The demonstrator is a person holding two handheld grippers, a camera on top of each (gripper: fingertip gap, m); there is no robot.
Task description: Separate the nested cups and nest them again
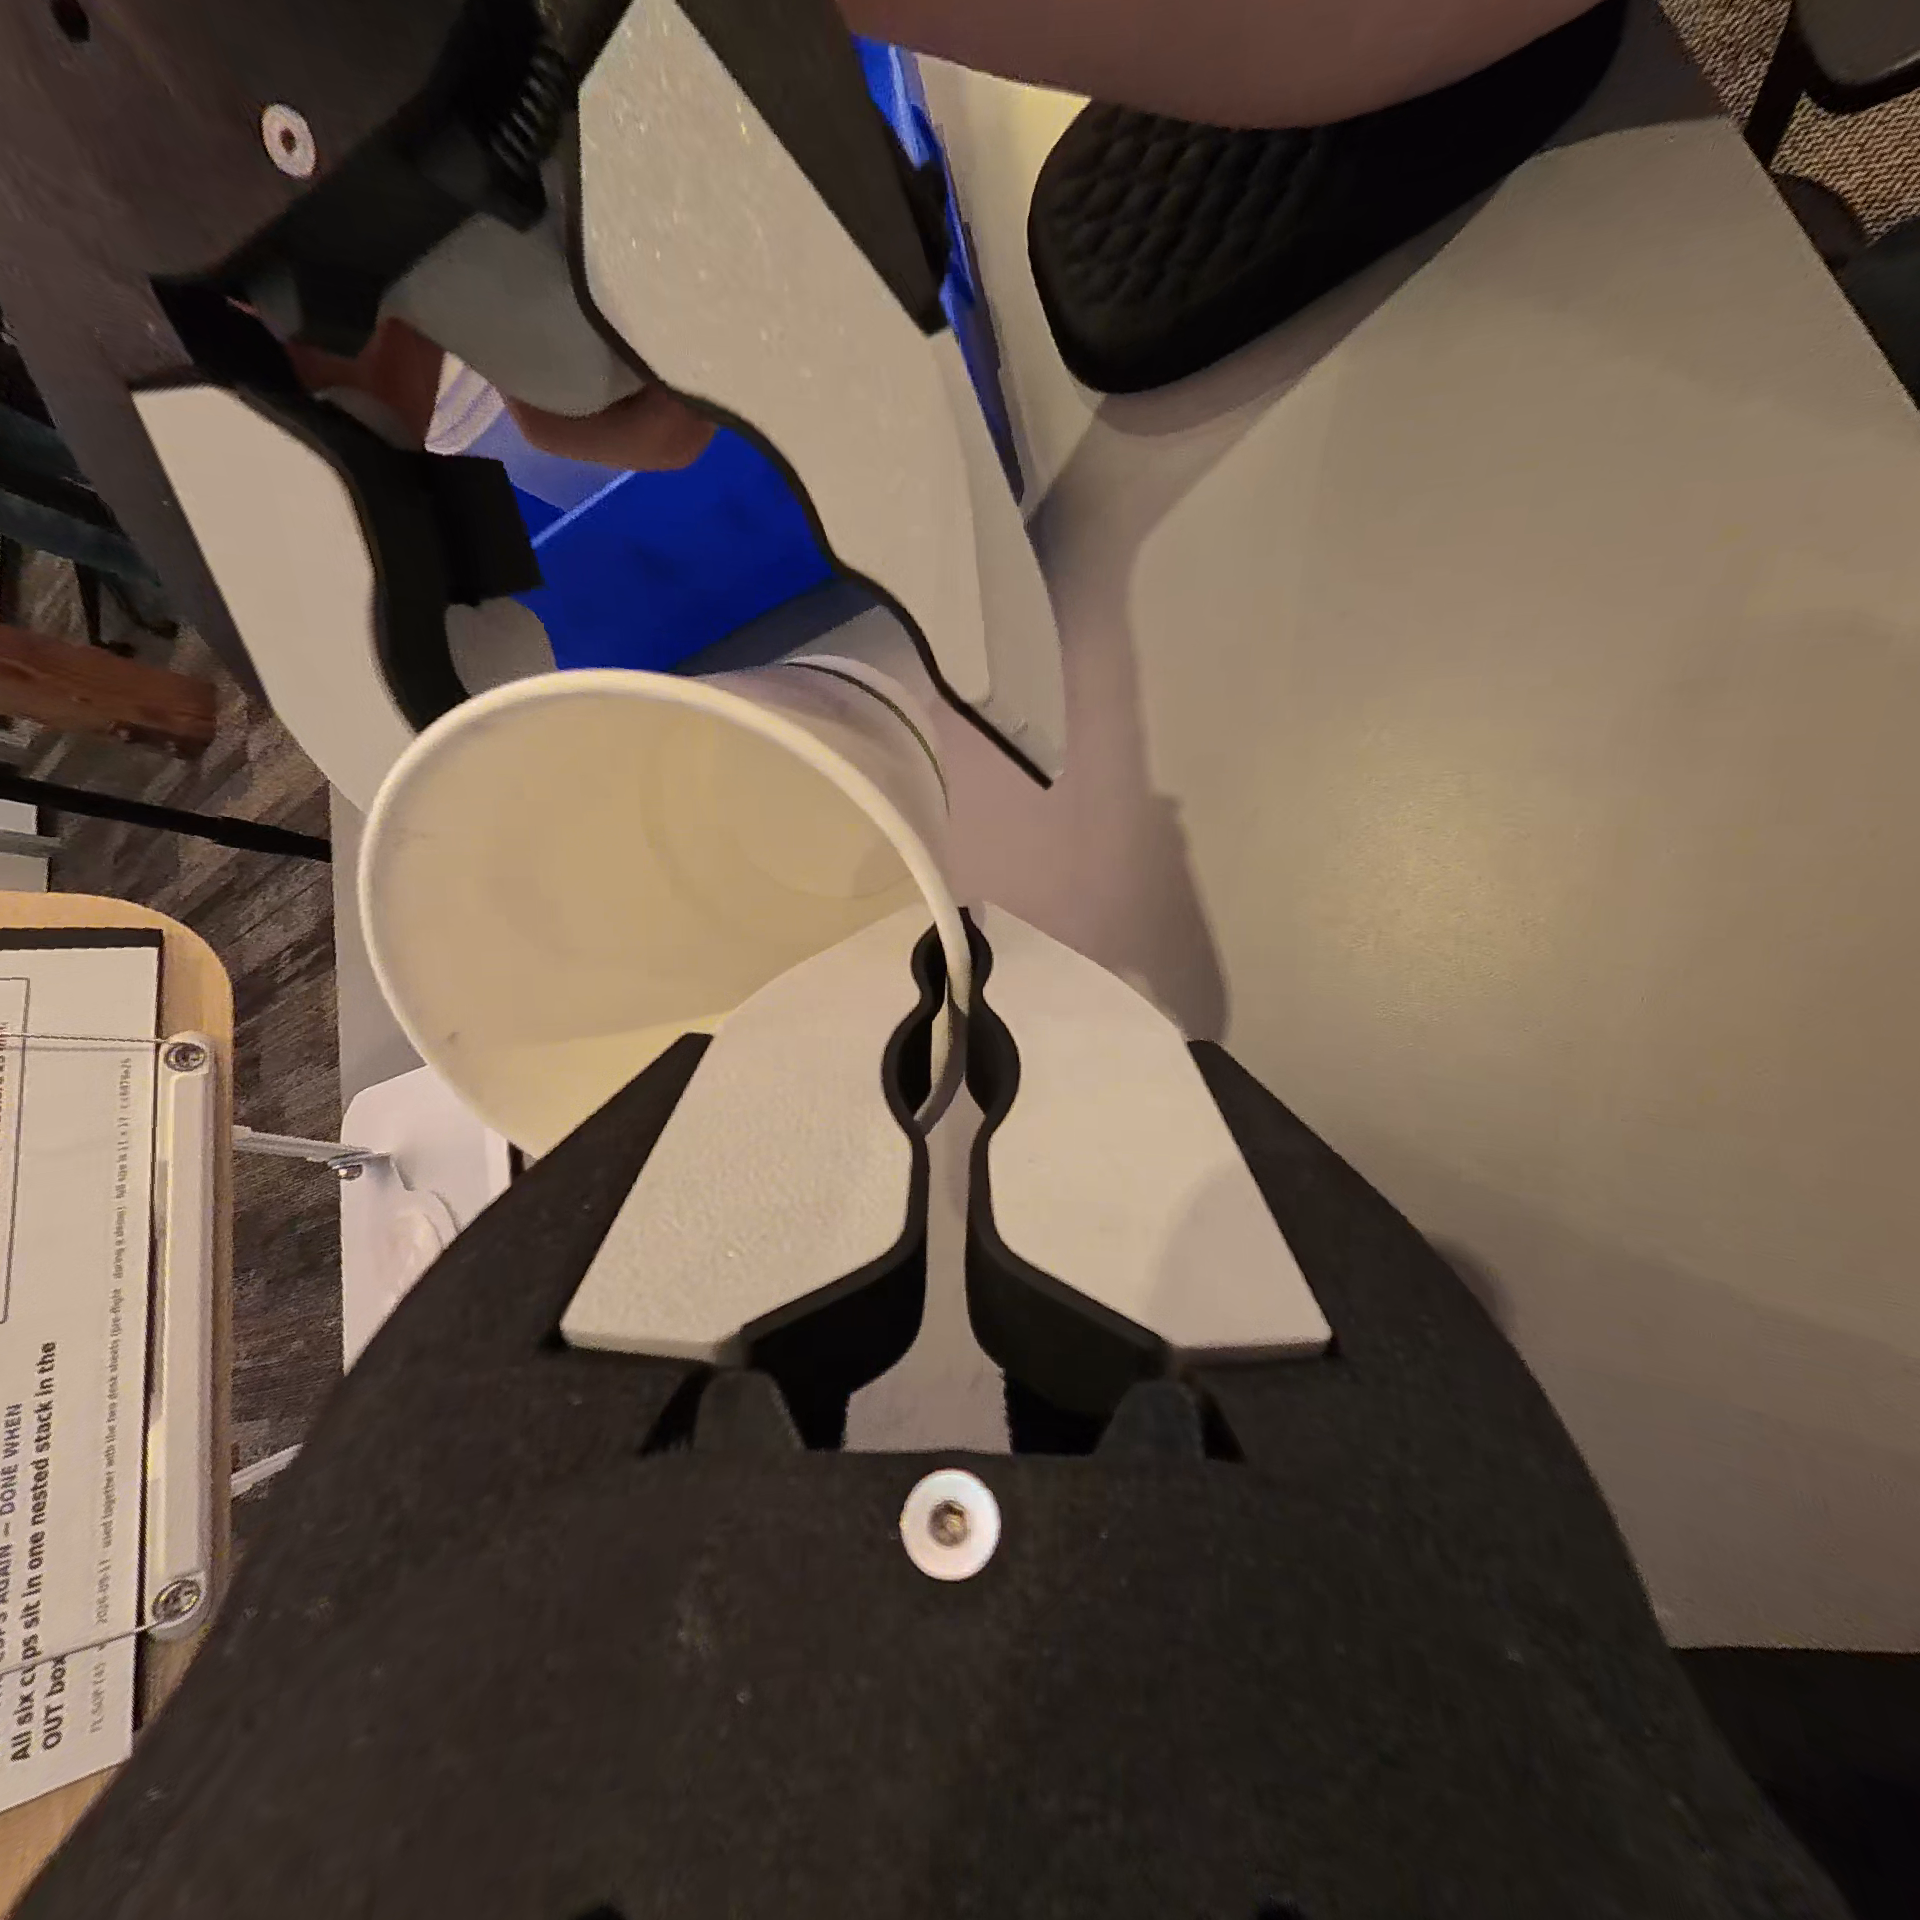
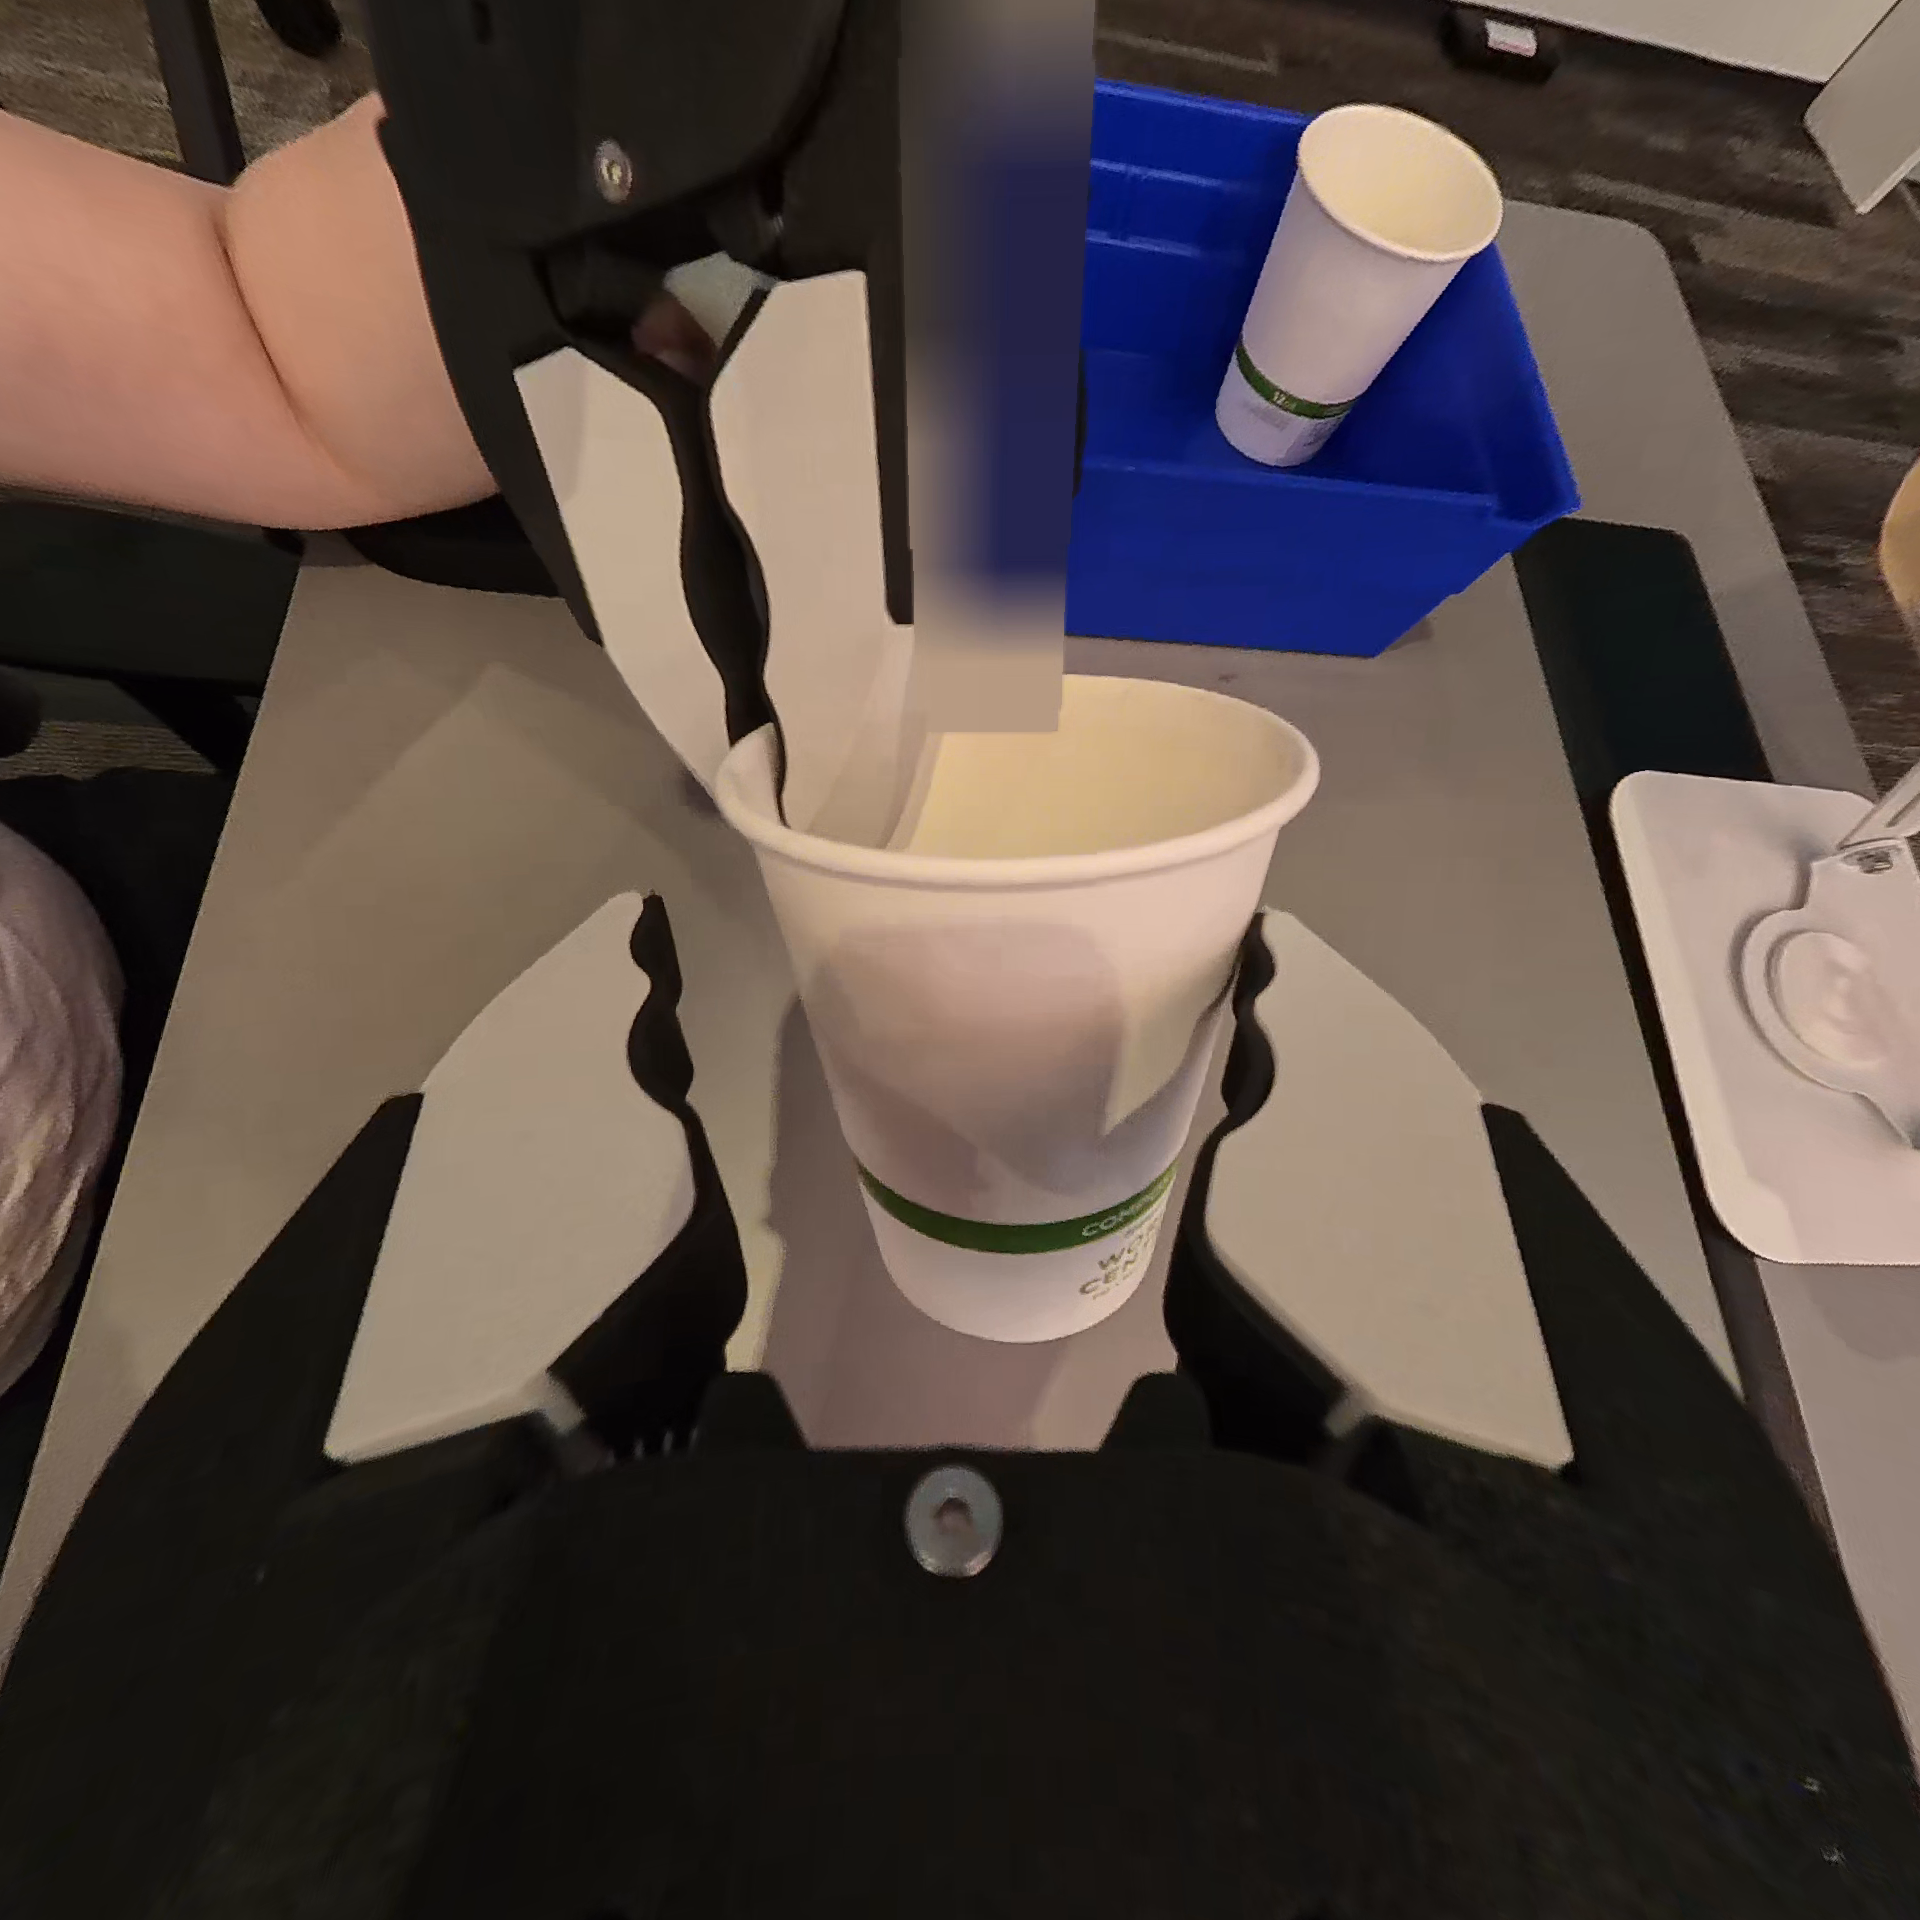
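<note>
Above the grey table [image 2: 436, 748], my left gripper [image 1: 951, 971] pinched the white cup's [image 2: 1023, 997] rim. My right gripper [image 2: 945, 997] stood spread around its body, seemingly touching one side.

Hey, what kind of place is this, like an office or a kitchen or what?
Most likely an office or lab workspace set up for a handling exercise, not a kitchen. A plain grey table stands on dark patterned carpet, a blue plastic bin holds a paper cup, and a clipboard with a printed sheet sits nearby.
</note>
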